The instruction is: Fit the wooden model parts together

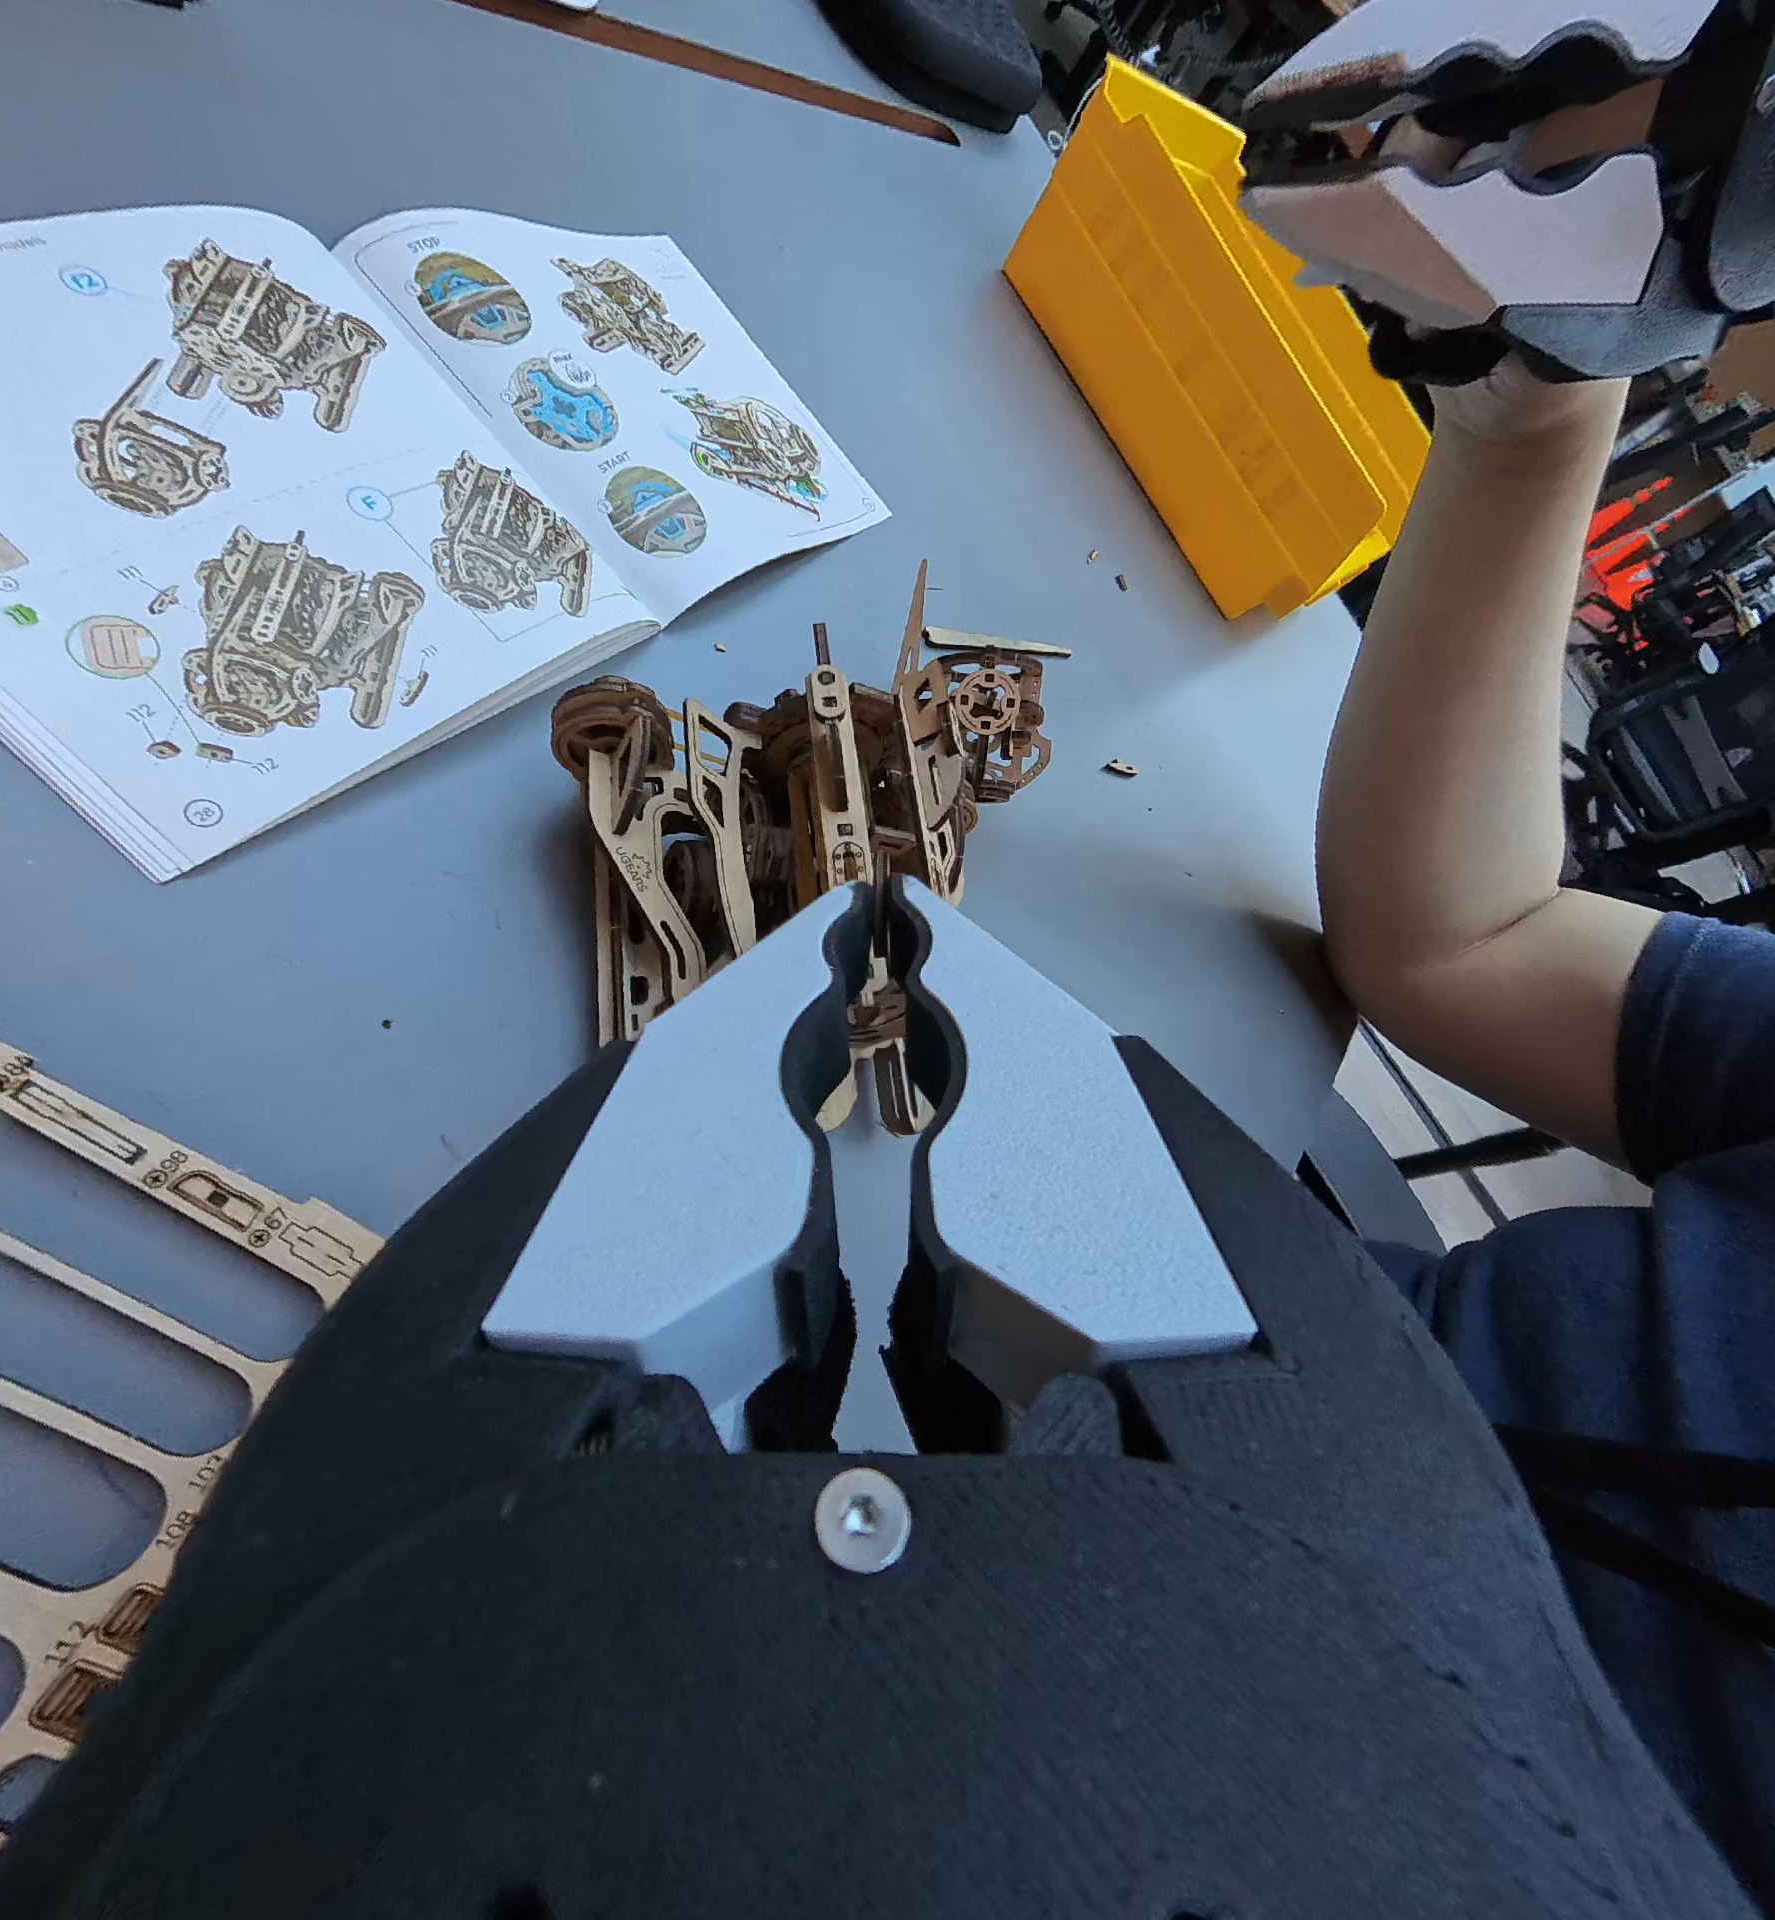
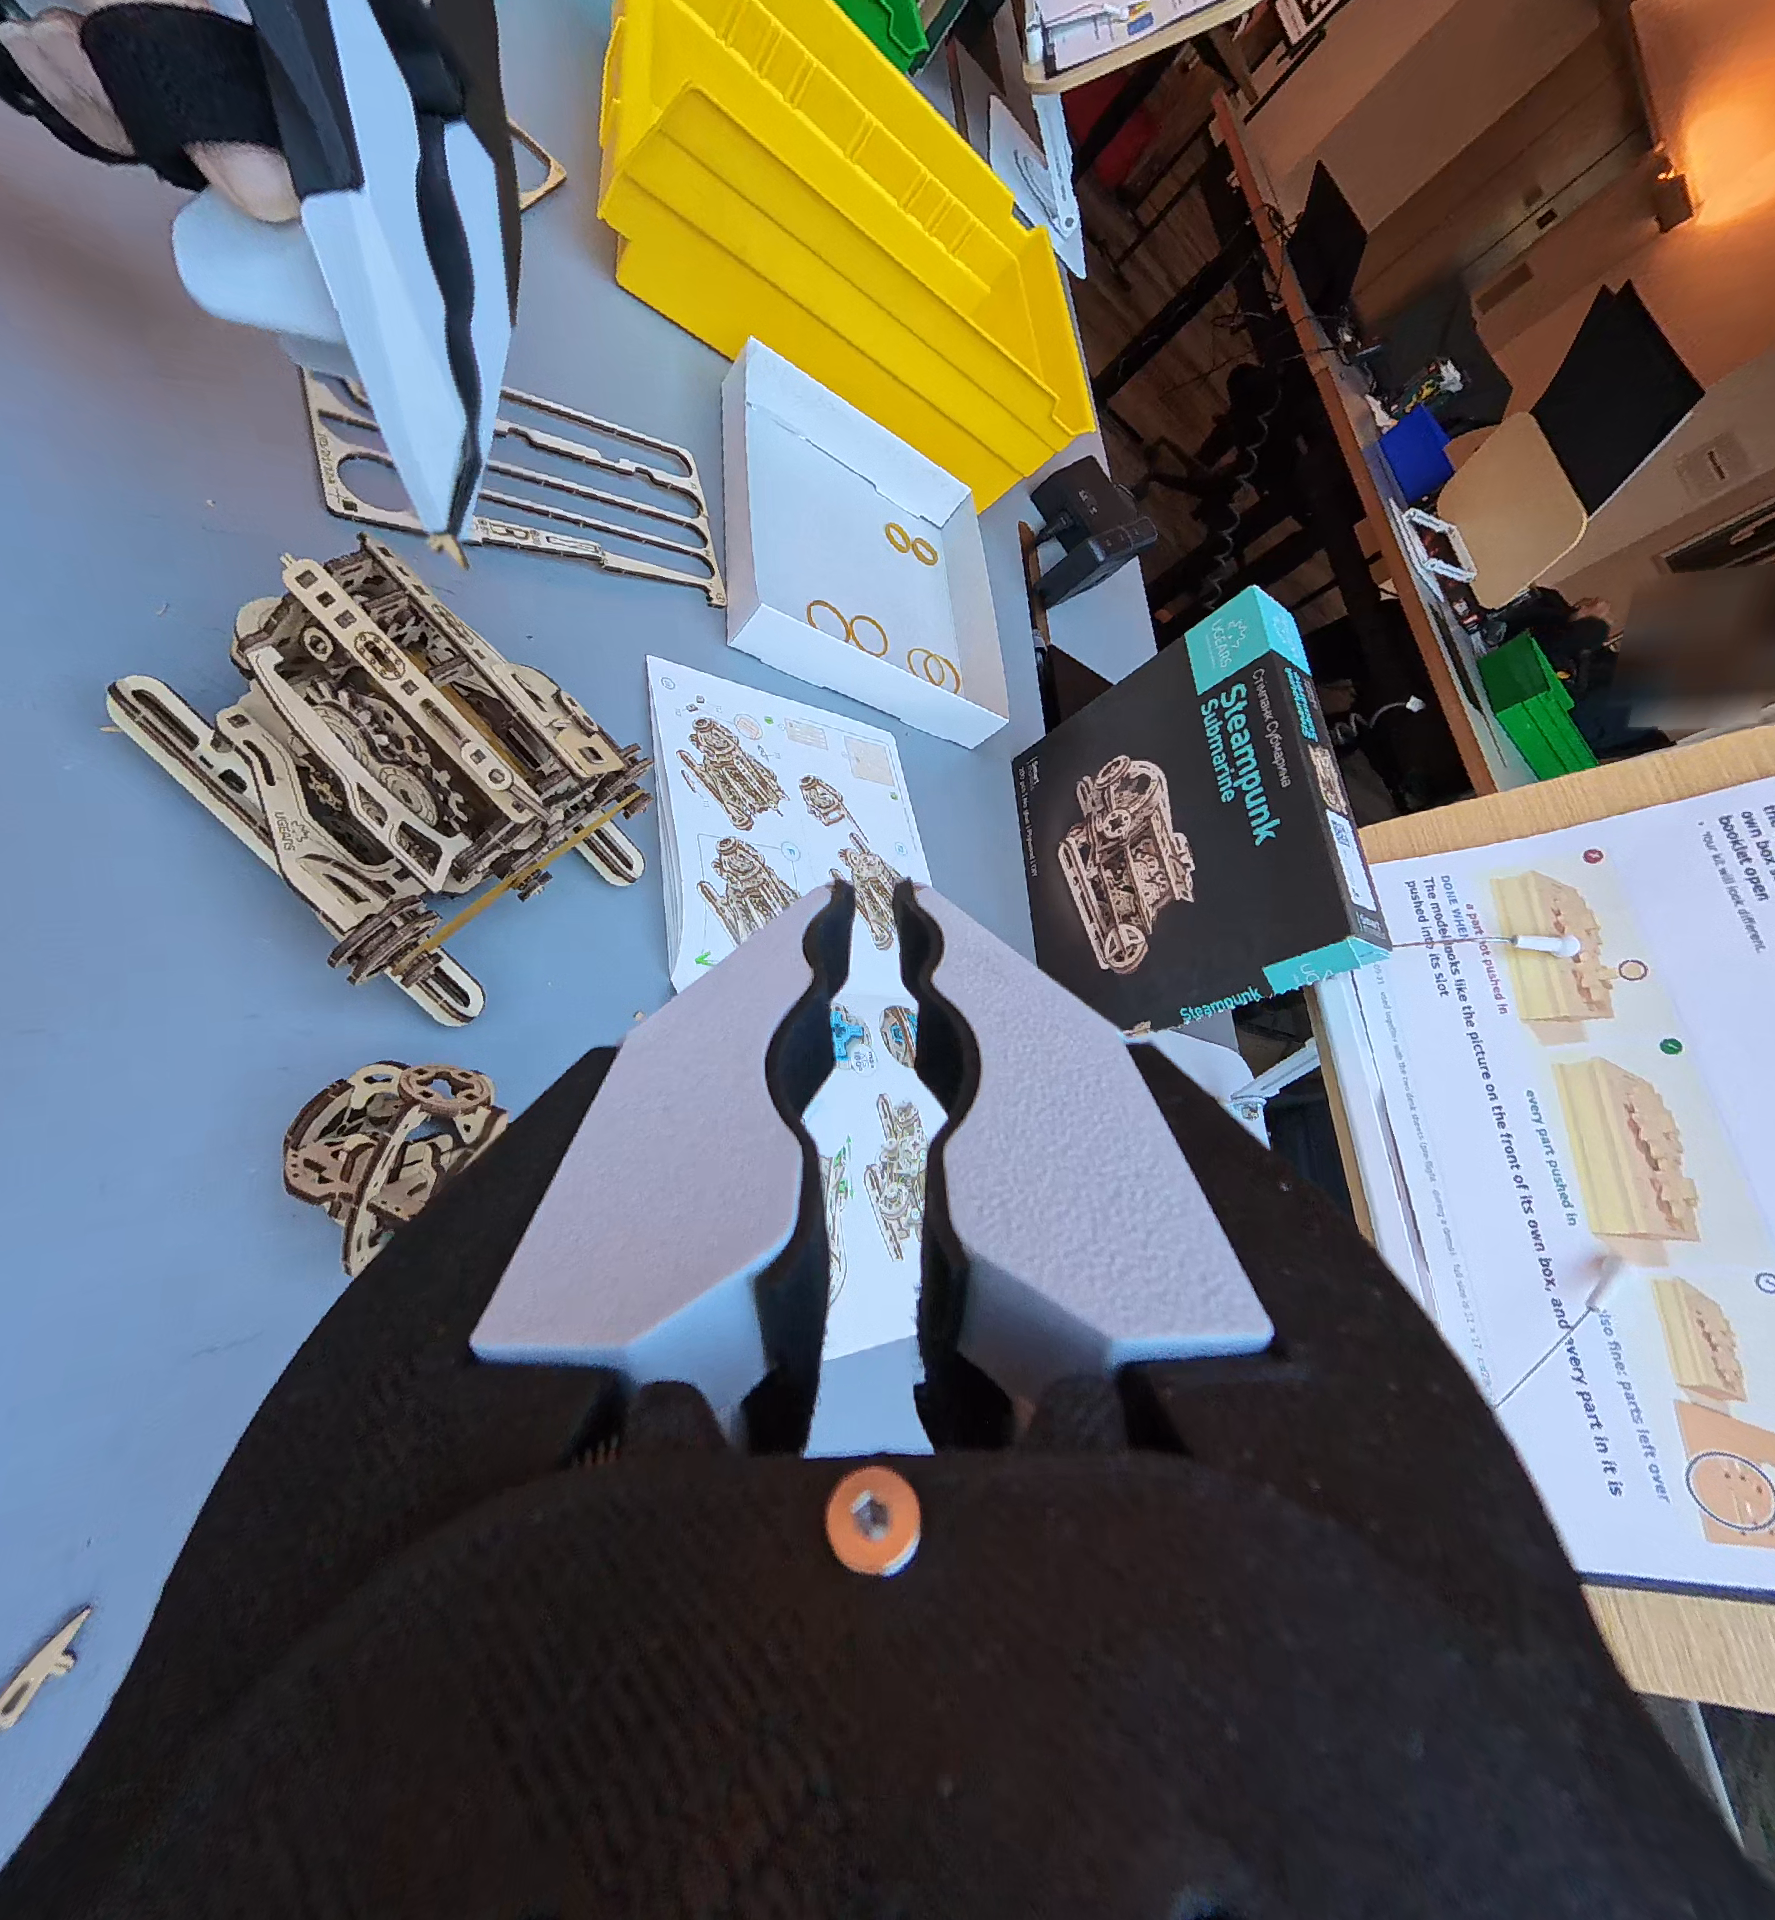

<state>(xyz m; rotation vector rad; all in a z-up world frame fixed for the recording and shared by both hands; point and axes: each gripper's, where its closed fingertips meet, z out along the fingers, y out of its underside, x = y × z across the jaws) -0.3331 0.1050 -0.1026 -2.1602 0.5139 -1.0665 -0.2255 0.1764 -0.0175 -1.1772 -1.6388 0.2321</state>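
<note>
Above the grey counter [image 2: 83, 935], left gripper [image 1: 881, 902] clenched on a thin wooden sliver [image 2: 447, 545], only its tip showing, poised just over the wooden model [image 2: 384, 769]. Right gripper [image 2: 872, 899] raised, parted slightly and holding nothing, with the open instruction booklet [image 1: 291, 499] partly masked behind it. Nearby, a second small wooden assembly [image 2: 384, 1153], half hidden by the gripper body; yellow bins [image 2: 841, 229] cut off at frame edge.

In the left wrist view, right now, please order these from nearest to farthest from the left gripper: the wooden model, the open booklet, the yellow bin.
1. Wooden model: directly below the left gripper tips.
2. Open booklet: farther out, to the left.
3. Yellow bin: farthest, up at the right.
</note>
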